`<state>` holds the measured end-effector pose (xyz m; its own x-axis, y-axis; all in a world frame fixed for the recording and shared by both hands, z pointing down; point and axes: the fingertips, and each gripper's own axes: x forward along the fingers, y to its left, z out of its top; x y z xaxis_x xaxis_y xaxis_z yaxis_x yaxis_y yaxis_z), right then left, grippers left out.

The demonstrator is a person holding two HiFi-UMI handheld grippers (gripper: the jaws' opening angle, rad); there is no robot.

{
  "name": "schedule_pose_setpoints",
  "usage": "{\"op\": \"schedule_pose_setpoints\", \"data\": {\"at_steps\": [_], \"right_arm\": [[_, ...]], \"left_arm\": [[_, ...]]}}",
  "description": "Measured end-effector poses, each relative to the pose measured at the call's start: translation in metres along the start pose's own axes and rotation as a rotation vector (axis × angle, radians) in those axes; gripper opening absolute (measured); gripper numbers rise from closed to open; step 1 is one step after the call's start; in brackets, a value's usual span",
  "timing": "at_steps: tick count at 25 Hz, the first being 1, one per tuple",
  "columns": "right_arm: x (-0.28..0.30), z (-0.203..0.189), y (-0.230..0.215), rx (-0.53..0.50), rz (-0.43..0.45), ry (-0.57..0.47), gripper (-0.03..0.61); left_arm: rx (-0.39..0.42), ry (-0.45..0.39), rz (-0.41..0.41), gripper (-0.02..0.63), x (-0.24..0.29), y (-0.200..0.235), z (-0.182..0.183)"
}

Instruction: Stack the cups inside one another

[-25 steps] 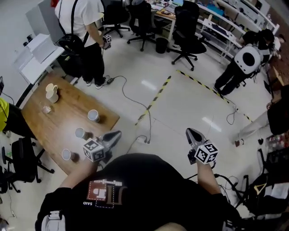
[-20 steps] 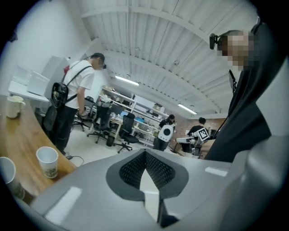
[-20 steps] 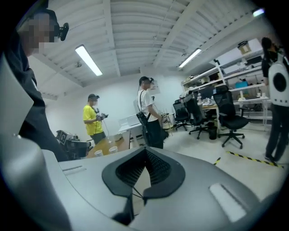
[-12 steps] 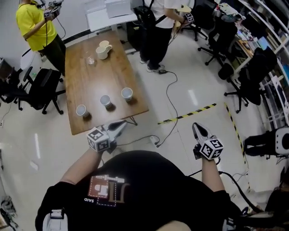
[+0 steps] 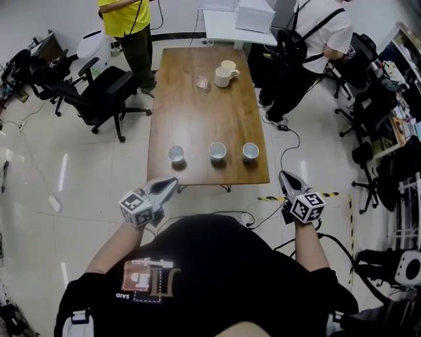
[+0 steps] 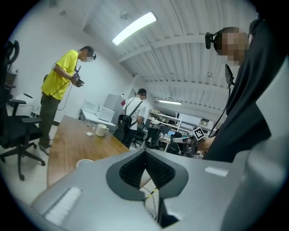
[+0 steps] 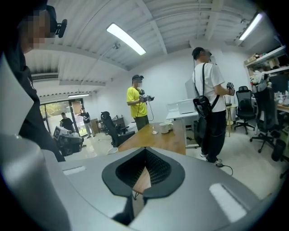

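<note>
Three white cups stand apart in a row near the front edge of the wooden table (image 5: 204, 118): a left cup (image 5: 175, 154), a middle cup (image 5: 218, 152) and a right cup (image 5: 250, 152). My left gripper (image 5: 172, 181) hovers over the floor just short of the table's front left corner, shut and empty. My right gripper (image 5: 284, 176) is off the front right corner, also shut with nothing in it. In the left gripper view the jaws meet over the table, with one cup (image 6: 84, 161) beside them. The right gripper view shows a cup (image 7: 113, 150) left of its closed jaws.
A white mug (image 5: 225, 74) and a glass (image 5: 201, 81) sit at the table's far end. Black office chairs (image 5: 105, 99) stand to the left. A person in yellow (image 5: 128, 20) and a person in white (image 5: 316, 33) stand beyond. Cables and striped tape (image 5: 270, 197) lie on the floor.
The view has swung round so the table now lies straight ahead. Both grippers swung with it to the table's front corners. Their jaws stayed shut.
</note>
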<state>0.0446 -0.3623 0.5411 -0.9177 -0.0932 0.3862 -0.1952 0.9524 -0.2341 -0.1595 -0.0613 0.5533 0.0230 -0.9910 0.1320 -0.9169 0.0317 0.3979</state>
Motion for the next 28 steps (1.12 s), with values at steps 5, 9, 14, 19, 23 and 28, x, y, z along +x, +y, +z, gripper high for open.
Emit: {"op": "schedule_pose_setpoints", "data": {"at_steps": [5, 9, 14, 19, 23, 28], "right_arm": [[0.067, 0.008, 0.038, -0.072, 0.092, 0.053, 0.014], [0.094, 0.005, 0.032, -0.096, 0.160, 0.088, 0.014], [0.116, -0.002, 0.018, -0.162, 0.282, 0.136, 0.014], [0.116, -0.006, 0.013, -0.293, 0.389, 0.183, 0.015], [0.118, -0.010, 0.012, -0.354, 0.423, 0.209, 0.041], [0.122, -0.010, 0.042, -0.445, 0.441, 0.225, 0.071]], "left_arm": [[-0.030, -0.040, 0.148, 0.003, -0.046, 0.057, 0.015], [-0.040, -0.064, 0.222, 0.002, -0.051, 0.062, 0.011], [-0.072, -0.094, 0.343, 0.002, -0.041, 0.038, 0.009], [-0.106, -0.101, 0.411, 0.003, -0.022, 0.014, -0.002], [-0.077, -0.094, 0.390, 0.003, -0.001, 0.001, -0.001], [-0.067, -0.085, 0.364, 0.003, -0.005, 0.015, 0.005]]}}
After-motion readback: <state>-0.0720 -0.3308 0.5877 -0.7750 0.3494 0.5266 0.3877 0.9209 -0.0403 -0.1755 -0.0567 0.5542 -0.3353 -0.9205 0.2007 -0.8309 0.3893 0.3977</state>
